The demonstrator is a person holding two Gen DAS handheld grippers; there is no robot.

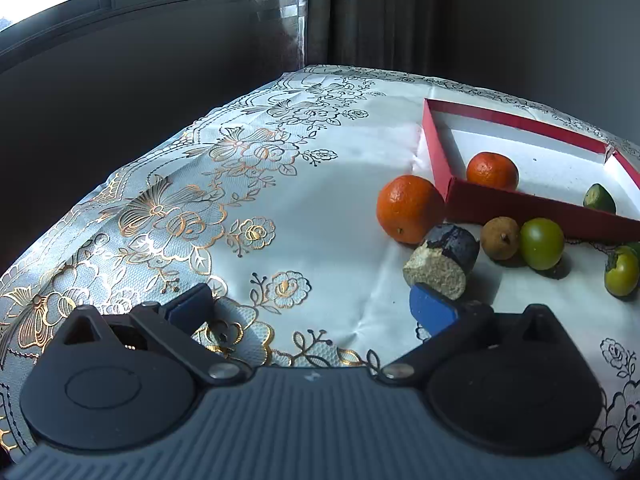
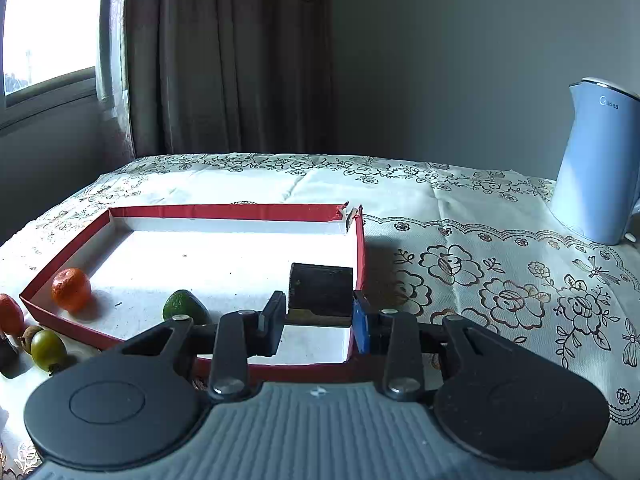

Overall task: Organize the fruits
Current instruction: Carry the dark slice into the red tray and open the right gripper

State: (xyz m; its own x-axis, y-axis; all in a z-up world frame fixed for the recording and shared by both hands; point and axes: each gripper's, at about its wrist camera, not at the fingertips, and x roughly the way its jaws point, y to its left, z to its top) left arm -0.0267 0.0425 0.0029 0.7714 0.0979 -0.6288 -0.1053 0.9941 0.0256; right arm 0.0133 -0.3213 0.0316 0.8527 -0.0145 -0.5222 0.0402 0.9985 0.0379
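A red-walled tray point(image 2: 234, 212) with a white floor lies on the flowered tablecloth. It holds a mandarin point(image 2: 71, 289) and a green fruit point(image 2: 185, 306). My right gripper point(image 2: 320, 320) is shut on a dark brown chunk point(image 2: 320, 290) with a pale lower edge, over the tray's near right corner. My left gripper point(image 1: 310, 312) stands open over bare cloth. Just past its right fingertip point(image 1: 432, 310) lies a dark-skinned, cream-fleshed piece point(image 1: 442, 262). Outside the tray point(image 1: 520, 208) sit an orange point(image 1: 408, 208), a brown fruit point(image 1: 500, 238) and two green fruits point(image 1: 542, 248) point(image 1: 622, 276).
A pale blue kettle point(image 2: 596, 160) stands at the table's right side. Curtains and a window are behind the far edge. The tablecloth point(image 1: 280, 200) drops off at the left edge in the left wrist view.
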